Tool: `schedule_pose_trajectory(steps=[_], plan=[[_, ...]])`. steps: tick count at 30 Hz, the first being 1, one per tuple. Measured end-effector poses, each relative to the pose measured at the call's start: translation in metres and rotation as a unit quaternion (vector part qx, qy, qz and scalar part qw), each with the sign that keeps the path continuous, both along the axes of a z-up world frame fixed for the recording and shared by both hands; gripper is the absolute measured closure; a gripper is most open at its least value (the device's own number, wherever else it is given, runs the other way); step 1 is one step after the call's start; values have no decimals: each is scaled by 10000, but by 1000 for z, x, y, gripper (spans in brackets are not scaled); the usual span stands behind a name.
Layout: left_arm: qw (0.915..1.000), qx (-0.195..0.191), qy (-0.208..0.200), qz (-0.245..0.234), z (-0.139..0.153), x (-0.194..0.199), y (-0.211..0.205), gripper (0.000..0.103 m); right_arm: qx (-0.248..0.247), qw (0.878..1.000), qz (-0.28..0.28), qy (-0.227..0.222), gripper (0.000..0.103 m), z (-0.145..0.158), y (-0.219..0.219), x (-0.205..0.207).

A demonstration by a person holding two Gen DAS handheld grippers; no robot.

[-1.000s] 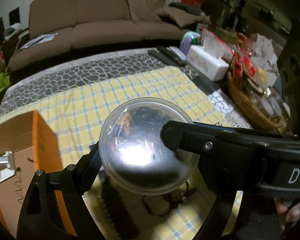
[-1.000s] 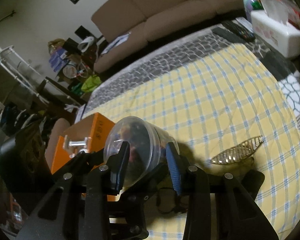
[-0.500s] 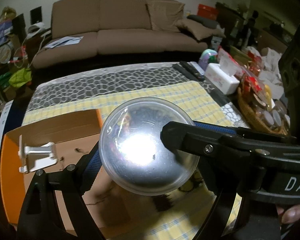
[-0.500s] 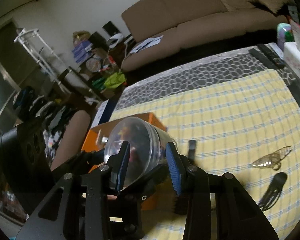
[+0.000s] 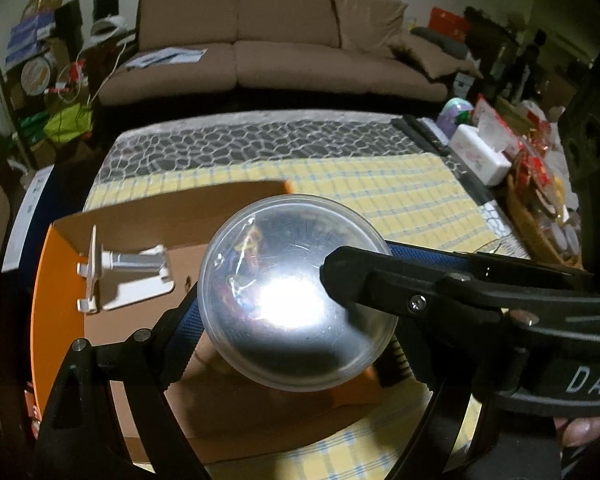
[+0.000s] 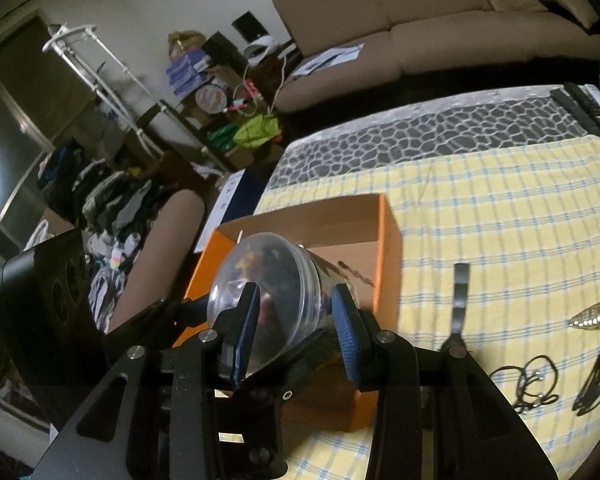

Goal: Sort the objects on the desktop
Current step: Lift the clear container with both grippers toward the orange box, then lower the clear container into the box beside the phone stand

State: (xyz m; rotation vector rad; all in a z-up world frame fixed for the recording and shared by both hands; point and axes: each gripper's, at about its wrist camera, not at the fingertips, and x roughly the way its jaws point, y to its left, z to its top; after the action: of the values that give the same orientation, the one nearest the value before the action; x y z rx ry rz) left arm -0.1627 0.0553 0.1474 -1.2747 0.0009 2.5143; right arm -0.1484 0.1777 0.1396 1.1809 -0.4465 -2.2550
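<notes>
A clear round container with a domed lid and small colourful items inside hangs above the open orange cardboard box. My left gripper is shut on it across its wide part. My right gripper is shut on the container as well, with blue pads on either side of its body. In the left wrist view one right finger crosses in front of the dome. A white stand lies inside the box. On the yellow checked cloth lie a black clip, a gold leaf-shaped clip and black hair ties.
A tissue box, a wicker basket of snacks and remote controls line the table's right side. Behind the table stands a brown sofa. A hand holds the right gripper's handle. Clutter and shelves fill the room's left.
Both grippers have carried the container to the left, from over the checked cloth to above the orange box. The grips have not changed.
</notes>
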Motion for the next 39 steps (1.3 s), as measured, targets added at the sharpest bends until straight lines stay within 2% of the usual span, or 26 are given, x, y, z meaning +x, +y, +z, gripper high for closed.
schedule_pose_trajectory(steps=[11,18,23,24,26,30,34,39], plan=[[9974,-176,-694,-100,-59,-26,-20,17,573,9973,246,-376,64,-50,-42,-20],[9929,-445,-1075,-262,-83,-35,-18,17,851,9940,286,-617,64,-73,-55,-30],[9880,-388,-1452,-349,-98,-42,-18,17,1019,9912,311,-782,65,-85,-61,-34],[9873,-349,-1509,-363,-100,-43,-18,18,1048,9907,307,-809,68,-87,-62,-35],[9858,-281,-1608,-386,-103,-45,-18,19,1131,9900,302,-790,70,-87,-63,-35],[9844,-384,-1661,-428,-104,-49,-16,19,1153,9894,209,-854,70,-83,-58,-35],[9821,-364,-1790,-456,-104,-54,-14,19,1144,9914,60,-626,67,-66,-45,-37],[9799,-650,-1773,-642,-105,-47,-4,19,959,9937,-4,-573,66,-57,-33,-36]])
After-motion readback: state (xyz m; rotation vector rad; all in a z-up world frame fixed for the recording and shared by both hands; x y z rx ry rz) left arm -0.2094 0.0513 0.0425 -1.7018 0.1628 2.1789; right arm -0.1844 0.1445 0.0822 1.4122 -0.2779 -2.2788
